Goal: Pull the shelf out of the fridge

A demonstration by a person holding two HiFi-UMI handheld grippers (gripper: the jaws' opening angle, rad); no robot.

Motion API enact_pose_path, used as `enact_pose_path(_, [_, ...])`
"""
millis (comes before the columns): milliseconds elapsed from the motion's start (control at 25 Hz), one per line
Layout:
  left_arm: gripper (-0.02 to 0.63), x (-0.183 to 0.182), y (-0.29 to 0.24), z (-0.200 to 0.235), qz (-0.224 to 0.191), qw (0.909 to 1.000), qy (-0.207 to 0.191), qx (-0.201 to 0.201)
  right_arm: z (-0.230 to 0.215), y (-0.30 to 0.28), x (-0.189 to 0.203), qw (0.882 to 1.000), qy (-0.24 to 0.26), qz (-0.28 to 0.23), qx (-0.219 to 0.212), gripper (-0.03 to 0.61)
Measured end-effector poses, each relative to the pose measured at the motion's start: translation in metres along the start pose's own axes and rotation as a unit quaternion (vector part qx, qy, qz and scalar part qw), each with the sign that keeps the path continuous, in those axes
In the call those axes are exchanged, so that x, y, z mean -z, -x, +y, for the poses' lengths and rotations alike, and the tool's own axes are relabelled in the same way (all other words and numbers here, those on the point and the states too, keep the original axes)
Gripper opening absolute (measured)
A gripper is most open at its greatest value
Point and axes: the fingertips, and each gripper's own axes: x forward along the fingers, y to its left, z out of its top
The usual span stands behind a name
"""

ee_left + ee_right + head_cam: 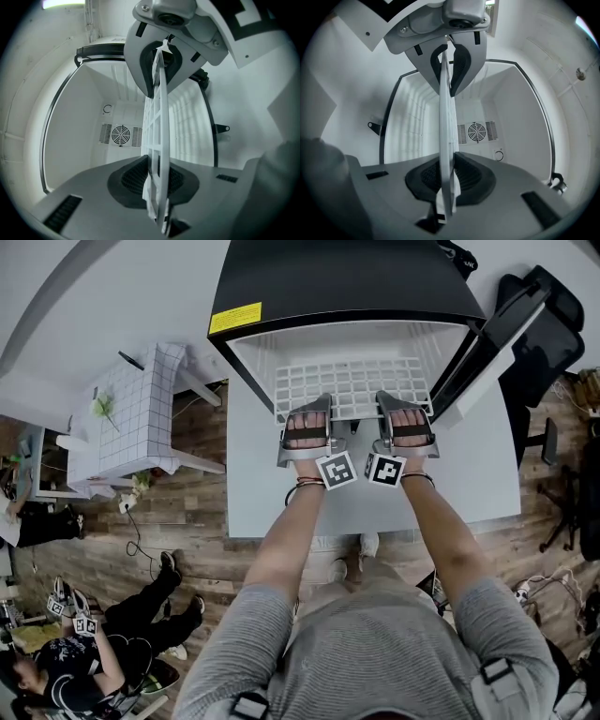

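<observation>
Partly under left gripper (317, 405): shelf (352, 381) front edge.

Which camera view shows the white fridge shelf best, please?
The head view: it looks down on the shelf and shows its grid face in the fridge opening. The left gripper view and the right gripper view show it only edge-on, a thin strip clamped by the left gripper and the right gripper.
</observation>
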Motion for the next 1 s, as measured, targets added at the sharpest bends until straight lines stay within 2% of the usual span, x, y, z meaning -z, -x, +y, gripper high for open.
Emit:
enact_pose_path(640, [0.044,-0.001,0.021,-0.005,-0.006,1.0000,0.001,0.002,-0.004,0.022,-0.004,1.000,0.002,-0.006,0.008,0.038])
enact_pose_path(1000, [0.044,-0.002,0.031,-0.004,-0.011,0.9999,0.005,0.005,-0.001,0.030,-0.003,1.000,-0.002,0.001,-0.002,0.037])
